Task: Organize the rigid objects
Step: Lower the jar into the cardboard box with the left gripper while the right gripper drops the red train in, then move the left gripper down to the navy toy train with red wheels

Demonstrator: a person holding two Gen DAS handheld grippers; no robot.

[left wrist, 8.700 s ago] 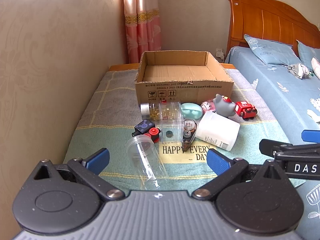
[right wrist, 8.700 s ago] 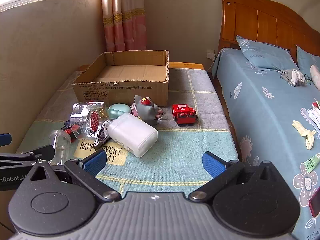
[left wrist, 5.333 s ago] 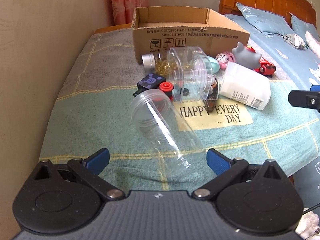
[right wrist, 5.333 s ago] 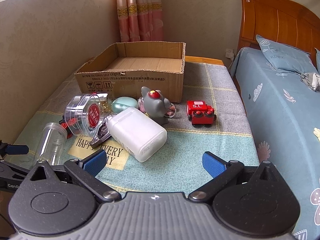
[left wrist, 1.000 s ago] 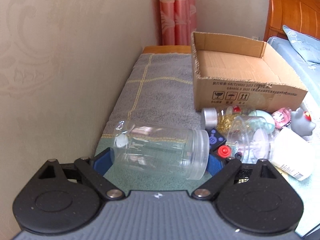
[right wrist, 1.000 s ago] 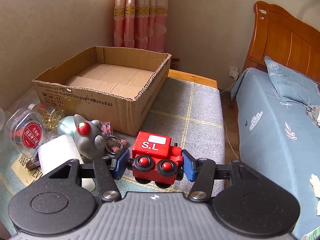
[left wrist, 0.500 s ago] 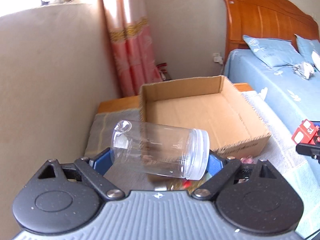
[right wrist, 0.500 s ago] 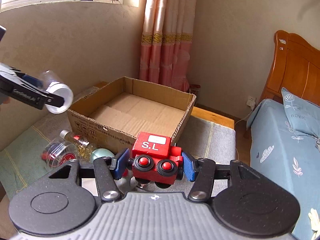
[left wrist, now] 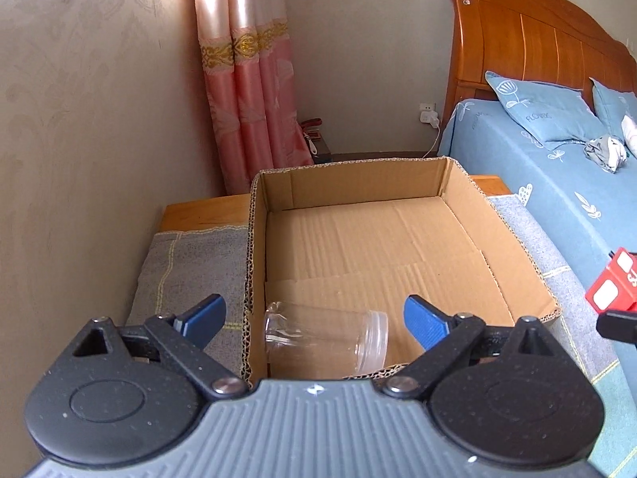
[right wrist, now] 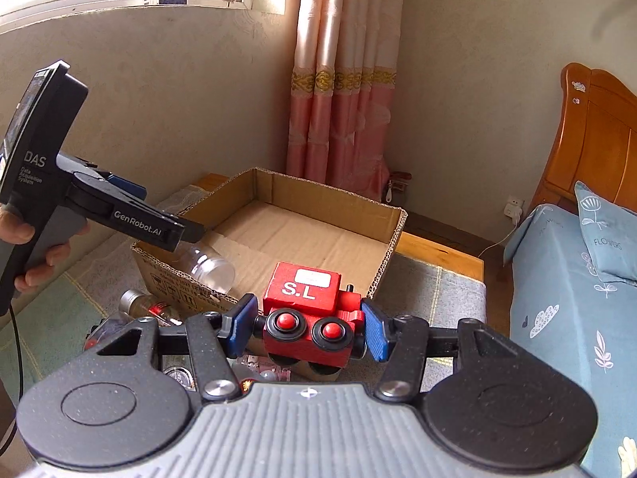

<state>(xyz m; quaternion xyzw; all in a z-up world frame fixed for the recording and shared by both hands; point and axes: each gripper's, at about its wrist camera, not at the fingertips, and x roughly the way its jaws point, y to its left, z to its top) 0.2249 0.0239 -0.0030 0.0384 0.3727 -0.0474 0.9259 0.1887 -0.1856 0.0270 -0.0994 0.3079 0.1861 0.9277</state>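
Low in the left wrist frame, our left gripper (left wrist: 314, 318) is spreading its jaws, letting the clear jar (left wrist: 324, 340) settle inside the cardboard box (left wrist: 398, 239); at lower centre of the right view, our right gripper (right wrist: 304, 326) is clamping the red toy truck (right wrist: 306, 310), readying it for boxing.

We see a low wooden bench (left wrist: 199, 211) at the centre left of the frame, covered by a grey-green cloth (left wrist: 187, 267), and on it stands an open cardboard box (left wrist: 513, 239).
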